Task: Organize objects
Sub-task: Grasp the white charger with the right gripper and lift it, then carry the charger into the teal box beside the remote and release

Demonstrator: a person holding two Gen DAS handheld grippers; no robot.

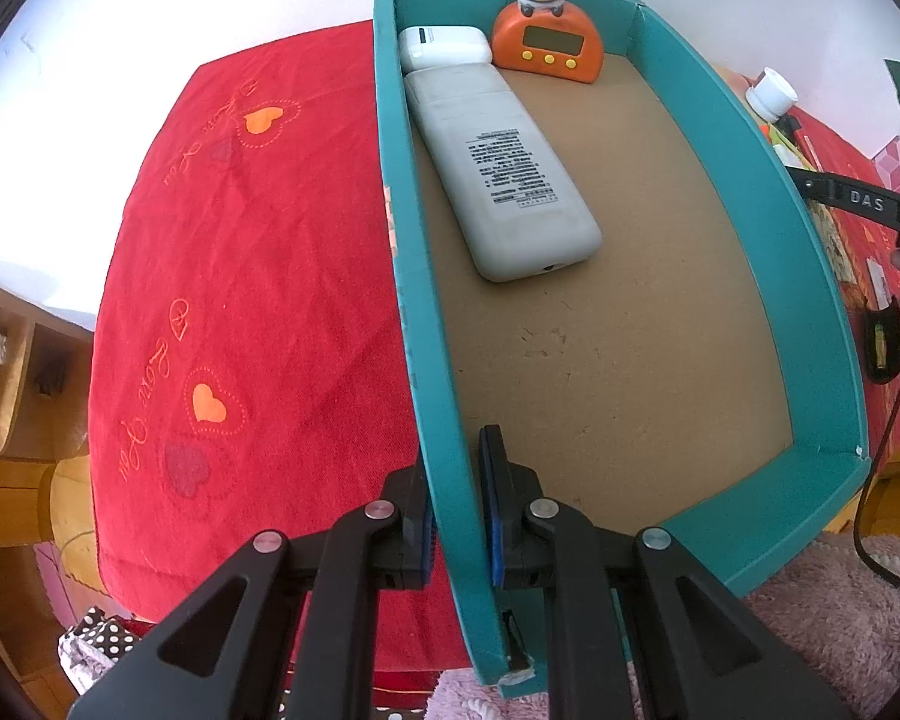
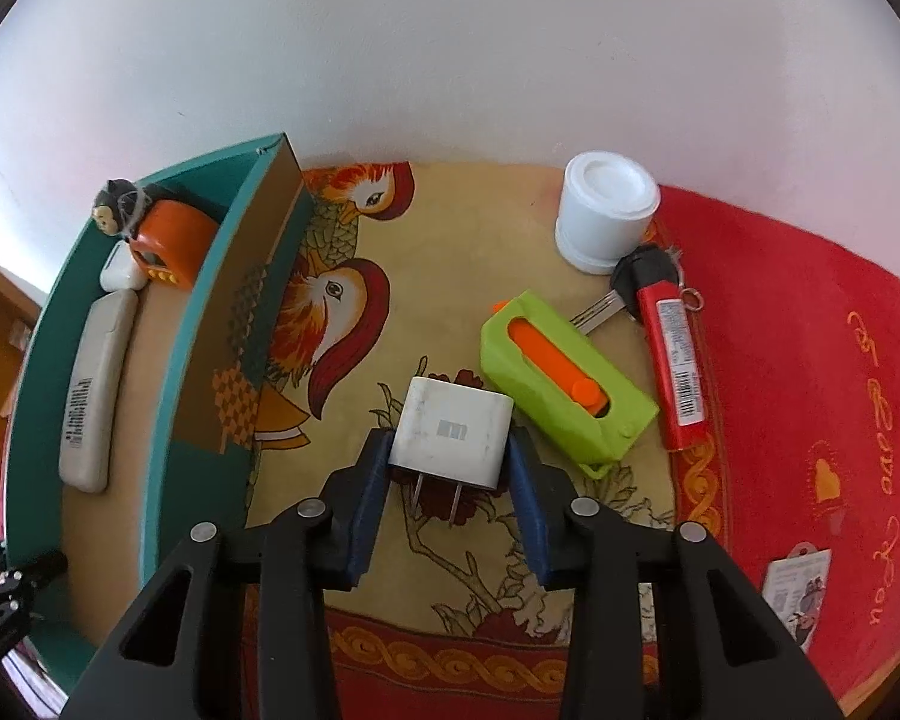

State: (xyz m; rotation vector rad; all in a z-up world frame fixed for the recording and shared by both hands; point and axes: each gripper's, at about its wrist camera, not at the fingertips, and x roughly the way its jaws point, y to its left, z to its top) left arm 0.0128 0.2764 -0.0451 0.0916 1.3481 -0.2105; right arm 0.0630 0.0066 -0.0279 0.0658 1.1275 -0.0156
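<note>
A teal cardboard box (image 1: 750,192) holds a white remote (image 1: 498,180), a small white case (image 1: 444,45) and an orange monkey timer (image 1: 547,42). My left gripper (image 1: 456,486) is shut on the box's left wall, one finger inside, one outside. In the right wrist view my right gripper (image 2: 450,462) is shut on a white charger plug (image 2: 450,432), prongs pointing toward the camera, above the patterned cloth. The box (image 2: 174,360) lies to its left.
On the yellow bird-patterned cloth (image 2: 426,252) lie a green-and-orange utility knife (image 2: 564,378), a red lighter (image 2: 675,360), a key (image 2: 636,282) and a white jar (image 2: 606,210). A red towel (image 1: 240,276) covers the surface. A small card (image 2: 801,588) lies at the right.
</note>
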